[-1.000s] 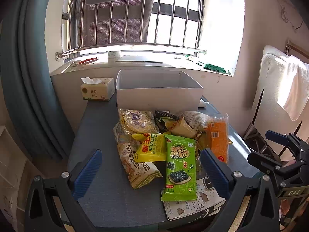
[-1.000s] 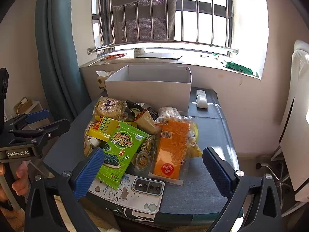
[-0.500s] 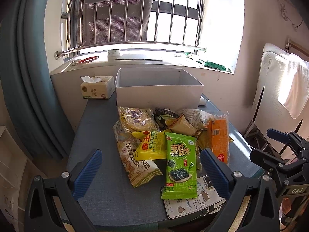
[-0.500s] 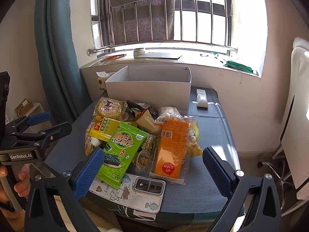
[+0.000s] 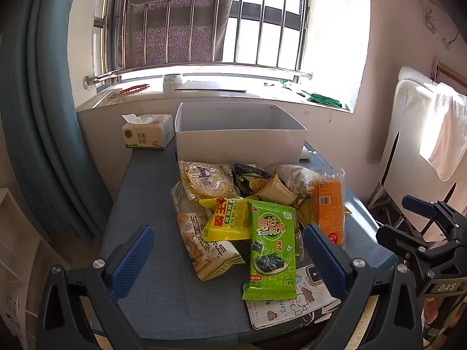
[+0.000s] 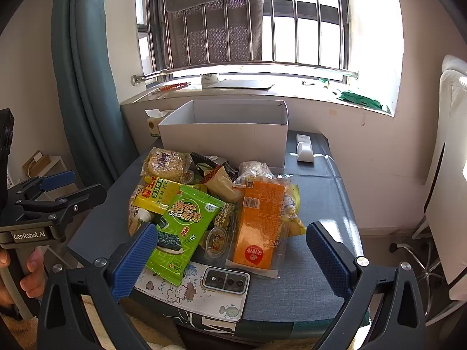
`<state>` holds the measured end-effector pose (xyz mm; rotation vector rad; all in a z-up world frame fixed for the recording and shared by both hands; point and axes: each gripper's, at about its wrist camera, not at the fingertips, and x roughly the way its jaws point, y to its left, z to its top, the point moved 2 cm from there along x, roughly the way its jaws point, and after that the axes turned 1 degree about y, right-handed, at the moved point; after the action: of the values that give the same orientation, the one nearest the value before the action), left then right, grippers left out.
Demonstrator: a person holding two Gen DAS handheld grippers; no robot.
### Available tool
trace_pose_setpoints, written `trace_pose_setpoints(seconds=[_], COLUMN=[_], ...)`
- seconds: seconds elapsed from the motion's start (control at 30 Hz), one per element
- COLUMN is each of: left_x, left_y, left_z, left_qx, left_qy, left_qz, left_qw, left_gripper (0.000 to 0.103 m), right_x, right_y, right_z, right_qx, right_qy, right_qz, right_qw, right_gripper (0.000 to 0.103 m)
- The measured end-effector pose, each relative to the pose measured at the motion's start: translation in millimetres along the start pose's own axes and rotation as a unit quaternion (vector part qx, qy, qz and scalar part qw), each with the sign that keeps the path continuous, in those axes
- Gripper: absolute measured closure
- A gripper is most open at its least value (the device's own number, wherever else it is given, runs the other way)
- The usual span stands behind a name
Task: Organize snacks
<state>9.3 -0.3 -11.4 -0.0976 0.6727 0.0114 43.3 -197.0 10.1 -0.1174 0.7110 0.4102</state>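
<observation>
Compared with a second ago, little has changed: both views sit marginally closer to the snack pile, and no packet has shifted. The task is therefore at its start; nothing is sorted yet.

The left gripper (image 5: pixel 227 256) hangs above the near edge of the blue-grey fabric-covered table (image 5: pixel 146 291), fingers spread wide, holding nothing. The right gripper (image 6: pixel 230 250) stands likewise wide open and empty, just beside the left one.

The snacks lie in one overlapping heap at the table's centre: a bright green seaweed packet (image 5: pixel 271 250) on top at the front, a yellow packet with red lettering (image 5: pixel 227 218) touching its left edge, an orange packet in clear wrap (image 5: pixel 329 213) to the right, and a round noodle cake in clear film (image 5: pixel 204 179) behind. The open white cardboard box (image 5: pixel 239 143) stands behind the heap, near the window; its floor is hidden from both views.

A smartphone in a white cartoon case (image 6: pixel 201 285) lies at the front edge, partly under the green packet.
</observation>
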Motion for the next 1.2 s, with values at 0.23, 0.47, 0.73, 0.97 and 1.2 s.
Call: trace_pose_setpoints(seconds=[0.23,0.47,0.73,0.97,1.2], left_x=[-1.3,-1.1,-0.8,-0.8,-0.8], left_y=[0.8,-0.1,0.4,2.2,3.7], left_z=[0.7,-0.7,-0.8,-0.9,-1.5], left_qx=[-0.001,0.002,0.0,-0.004,-0.006], left_qy=[-0.002,0.0,0.002,0.001,0.001], left_qz=[0.0,0.002,0.003,0.003,0.003], left_qw=[1.0,1.0,1.0,1.0,1.0], left_gripper=[0.0,0.0,0.0,0.0,0.0], right_x=[-0.3,1.2,2.5,4.4,15.3], right_y=[0.7,1.0,-1.0,-1.9,-10.0], right_z=[0.0,-1.6,-3.1,-4.9,-10.1], right_qx=[0.0,-0.001,0.003,0.005,0.021], right_qy=[-0.001,0.002,0.005,0.006,0.019], right_qz=[0.001,0.002,0.002,0.003,0.0], right_qw=[1.0,1.0,1.0,1.0,1.0], right_gripper=[0.0,0.0,0.0,0.0,0.0])
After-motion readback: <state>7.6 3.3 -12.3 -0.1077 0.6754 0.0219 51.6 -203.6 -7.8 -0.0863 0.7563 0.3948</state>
